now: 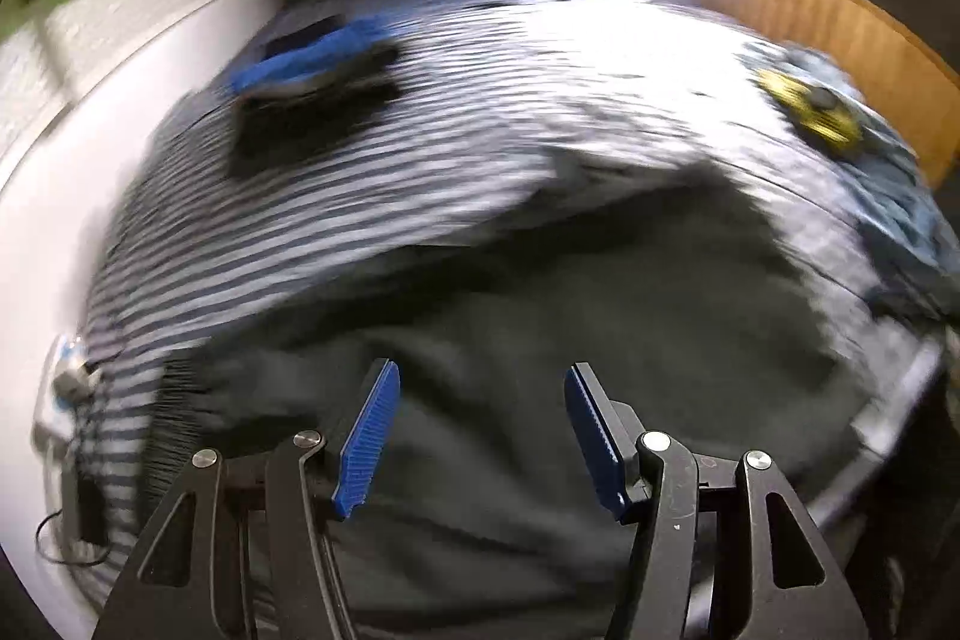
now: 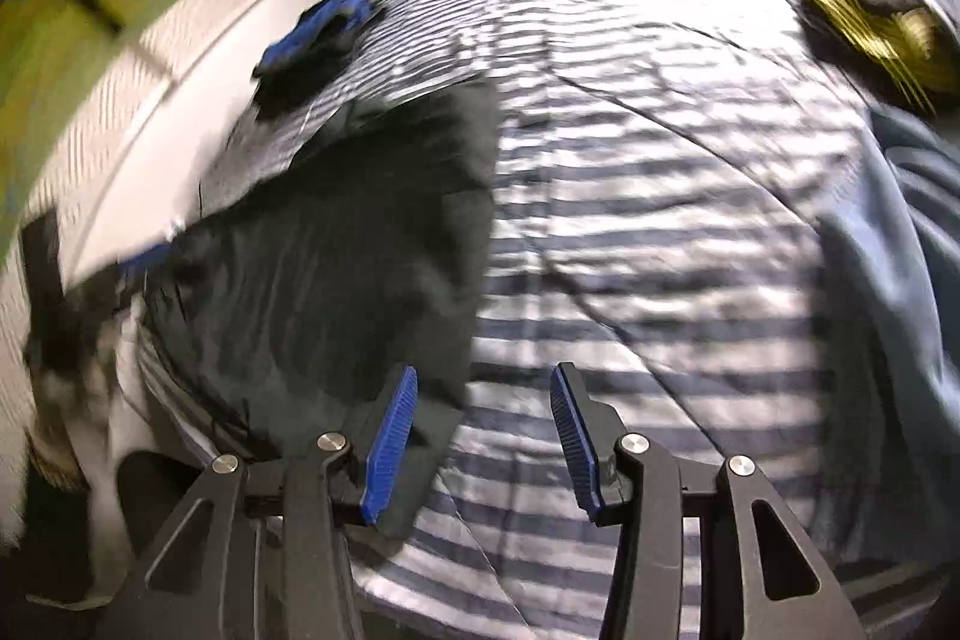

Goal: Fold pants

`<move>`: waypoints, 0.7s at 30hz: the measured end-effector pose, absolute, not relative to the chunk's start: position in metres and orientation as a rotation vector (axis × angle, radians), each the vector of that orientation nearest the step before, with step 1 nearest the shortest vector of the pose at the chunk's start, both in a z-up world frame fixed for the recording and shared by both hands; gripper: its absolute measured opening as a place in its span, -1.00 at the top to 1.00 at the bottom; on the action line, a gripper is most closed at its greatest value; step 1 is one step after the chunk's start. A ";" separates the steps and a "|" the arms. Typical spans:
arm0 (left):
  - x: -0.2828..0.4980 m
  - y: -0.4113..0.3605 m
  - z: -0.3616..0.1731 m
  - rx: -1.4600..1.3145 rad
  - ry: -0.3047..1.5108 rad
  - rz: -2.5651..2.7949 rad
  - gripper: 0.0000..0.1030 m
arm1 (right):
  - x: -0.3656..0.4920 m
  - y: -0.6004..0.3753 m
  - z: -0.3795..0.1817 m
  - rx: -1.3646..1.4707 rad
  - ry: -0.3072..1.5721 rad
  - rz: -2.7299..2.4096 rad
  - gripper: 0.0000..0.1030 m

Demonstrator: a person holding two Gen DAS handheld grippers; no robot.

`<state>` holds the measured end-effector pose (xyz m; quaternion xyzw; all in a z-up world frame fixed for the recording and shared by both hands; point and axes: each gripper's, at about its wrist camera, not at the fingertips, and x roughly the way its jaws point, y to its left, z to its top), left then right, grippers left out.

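Observation:
Dark grey pants point(image 1: 540, 292) lie spread on a bed with a blue-and-white striped sheet point(image 1: 360, 196). My left gripper point(image 1: 483, 376) hovers over the middle of the dark cloth, open, with nothing between its blue pads. In the right wrist view the pants point(image 2: 336, 244) fill the left half of the bed. My right gripper point(image 2: 485, 370) hangs open over the pants' right edge, its left pad above dark cloth and its right pad above the striped sheet point(image 2: 660, 220). A blurred black-and-blue shape point(image 2: 144, 256) sits at the pants' far left edge; I cannot tell what it is.
A stack of blue and dark folded cloth point(image 1: 312, 70) point(image 2: 318, 28) lies at the far left of the bed. A yellow-and-black item point(image 1: 804, 106) point(image 2: 870, 22) and grey-blue cloth point(image 1: 900, 214) point(image 2: 900, 220) lie at the right. A white wall point(image 1: 150, 58) runs along the left.

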<state>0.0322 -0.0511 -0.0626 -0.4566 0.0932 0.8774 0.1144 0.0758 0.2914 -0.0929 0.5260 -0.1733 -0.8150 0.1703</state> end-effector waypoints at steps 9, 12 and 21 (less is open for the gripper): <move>0.083 0.128 -0.102 -1.247 0.488 2.273 -0.35 | 0.086 0.331 -0.091 1.485 -0.610 -2.359 0.26; 0.083 0.158 -0.115 -1.288 0.486 2.239 -0.38 | 0.079 0.334 -0.089 1.482 -0.618 -2.360 0.26; 0.089 0.179 -0.146 -1.372 0.575 2.218 -0.28 | 0.032 0.342 -0.091 1.475 -0.668 -2.274 0.24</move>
